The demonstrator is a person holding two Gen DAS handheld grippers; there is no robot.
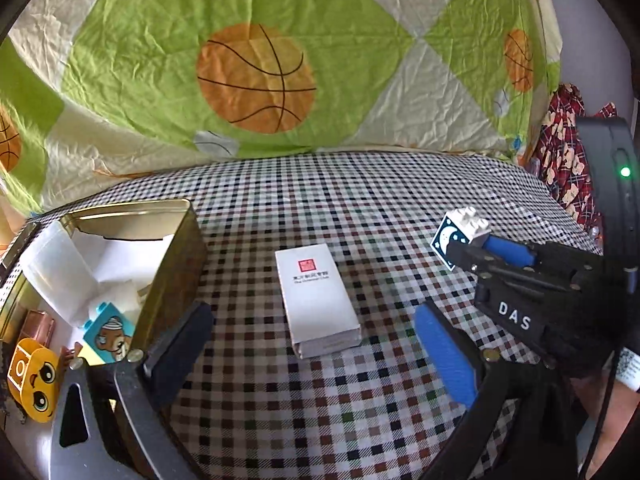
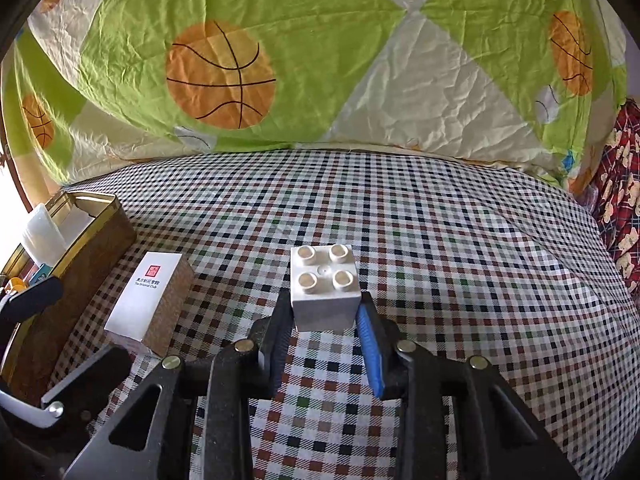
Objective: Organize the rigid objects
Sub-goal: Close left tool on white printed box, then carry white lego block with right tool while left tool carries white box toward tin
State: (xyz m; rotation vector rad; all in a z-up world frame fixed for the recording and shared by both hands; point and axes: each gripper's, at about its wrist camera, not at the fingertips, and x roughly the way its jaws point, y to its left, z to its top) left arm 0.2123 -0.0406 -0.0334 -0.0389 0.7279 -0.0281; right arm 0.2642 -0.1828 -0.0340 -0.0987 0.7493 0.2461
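On the checked cloth (image 2: pixel 440 220), toward its right half, the white brick (image 2: pixel 325 286) sits studs-up between the pads of the right gripper (image 2: pixel 325 320), whose jaws are closed onto its two side faces; the left wrist view shows the same brick (image 1: pixel 460 236) with a moon print on one side, pinched at that gripper's tip. Whether it has left the cloth yet I cannot tell. The gold tin (image 1: pixel 176 264), where a blue bear brick (image 1: pixel 110 336) and white wrapping already lie, stands to the left, well apart from the held brick, so the carry likely runs leftward across the cloth. Between them lies the white carton (image 1: pixel 316 300), its long axis running roughly toward and away from the grippers, just beside the tin's near wall. The left gripper (image 1: pixel 316 356) hangs above the carton's near end with jaws spread wide and nothing in them; it is plainly the nearer tool for that carton. Open cloth stretches behind and to the right; the crowded part is the tin's rim and the left gripper beside it, which the brick's path should probably pass over
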